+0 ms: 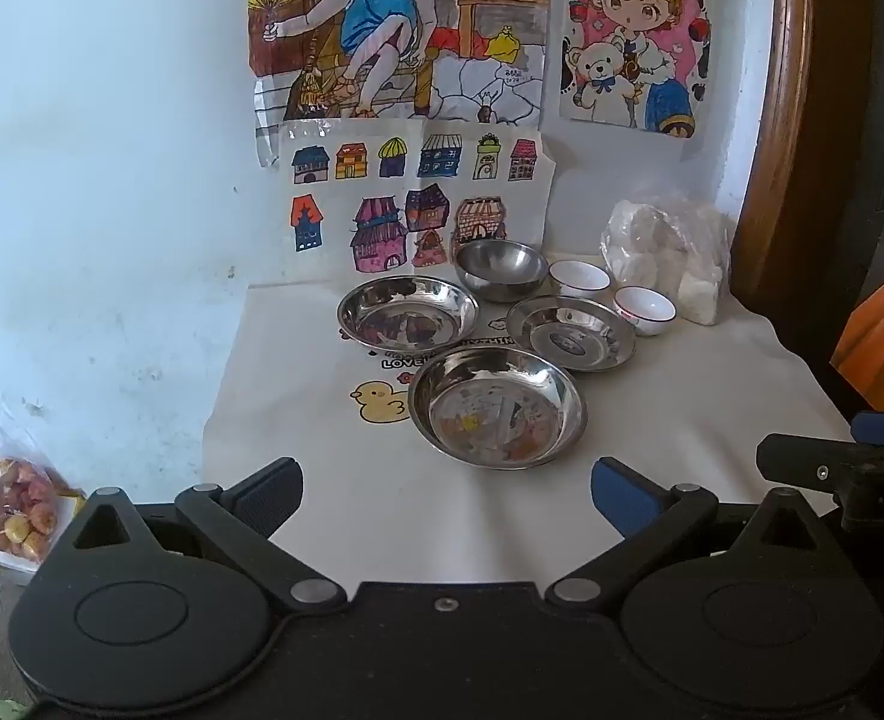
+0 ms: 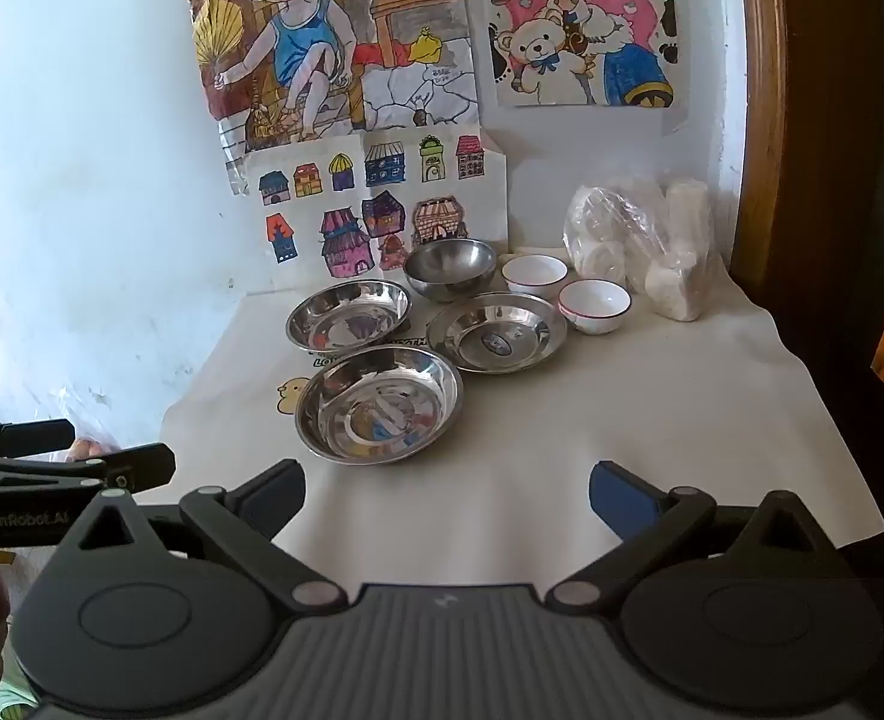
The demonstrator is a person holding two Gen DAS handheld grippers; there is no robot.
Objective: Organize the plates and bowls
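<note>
Three steel plates lie on a white cloth: a near plate (image 1: 496, 407) (image 2: 378, 403), a left plate (image 1: 407, 313) (image 2: 348, 315) and a right plate (image 1: 571, 333) (image 2: 497, 331). Behind them stands a deep steel bowl (image 1: 500, 269) (image 2: 449, 268). Two small white bowls with dark rims sit to its right, one further back (image 1: 580, 277) (image 2: 535, 273) and one nearer (image 1: 644, 309) (image 2: 594, 305). My left gripper (image 1: 446, 495) is open, short of the near plate. My right gripper (image 2: 446, 495) is open too, with nothing between its fingers.
A clear bag of white items (image 1: 670, 252) (image 2: 646, 240) stands at the back right by a wooden frame (image 1: 778, 120). Coloured drawings (image 1: 417, 204) hang on the wall behind. A bag of orange snacks (image 1: 18, 507) lies low at the left. The cloth's edge (image 2: 820, 516) drops off at the right.
</note>
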